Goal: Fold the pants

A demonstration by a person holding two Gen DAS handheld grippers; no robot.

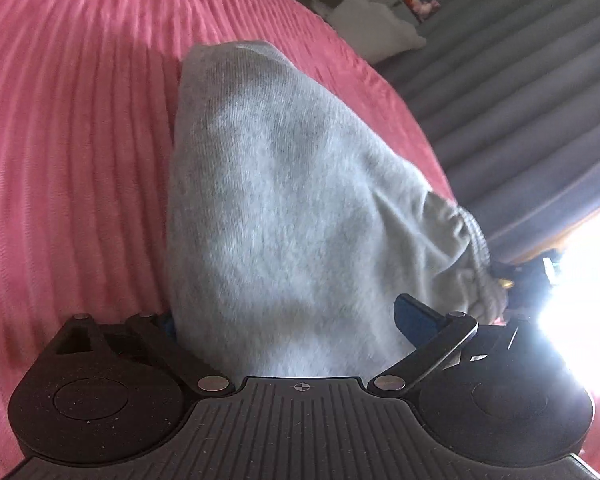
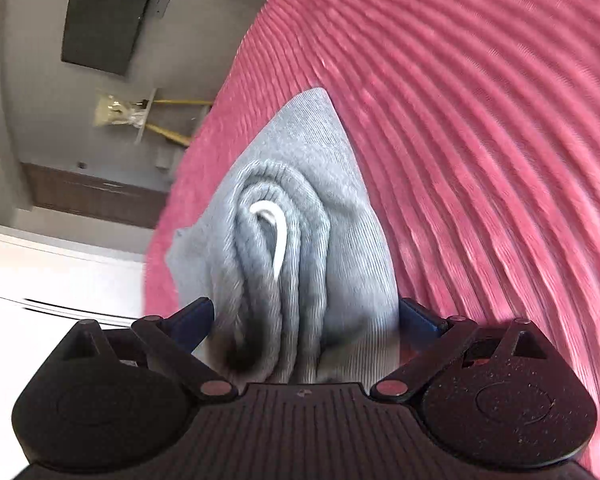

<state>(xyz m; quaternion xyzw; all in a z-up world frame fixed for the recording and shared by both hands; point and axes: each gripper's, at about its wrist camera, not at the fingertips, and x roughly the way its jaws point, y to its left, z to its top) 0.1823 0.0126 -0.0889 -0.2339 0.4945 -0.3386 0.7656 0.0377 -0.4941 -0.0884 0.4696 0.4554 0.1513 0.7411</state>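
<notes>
The grey sweatpants (image 1: 284,200) lie bunched on a pink ribbed bedspread (image 1: 68,152). In the left wrist view, my left gripper (image 1: 288,320) has its blue fingers on either side of a thick fold of the grey cloth and is shut on it. The elastic waistband (image 1: 476,236) shows at the right of that fold. In the right wrist view, my right gripper (image 2: 304,316) is shut on the pants (image 2: 300,248) at the gathered waistband, where a white drawstring (image 2: 276,236) loops out. The cloth hides most of both grippers' fingers.
The pink bedspread (image 2: 480,140) fills the surroundings. Grey curtains (image 1: 520,92) and a bright window (image 1: 588,280) lie to the right in the left wrist view. A wall with a dark screen (image 2: 104,16) and a wooden cabinet (image 2: 96,196) stands past the bed edge.
</notes>
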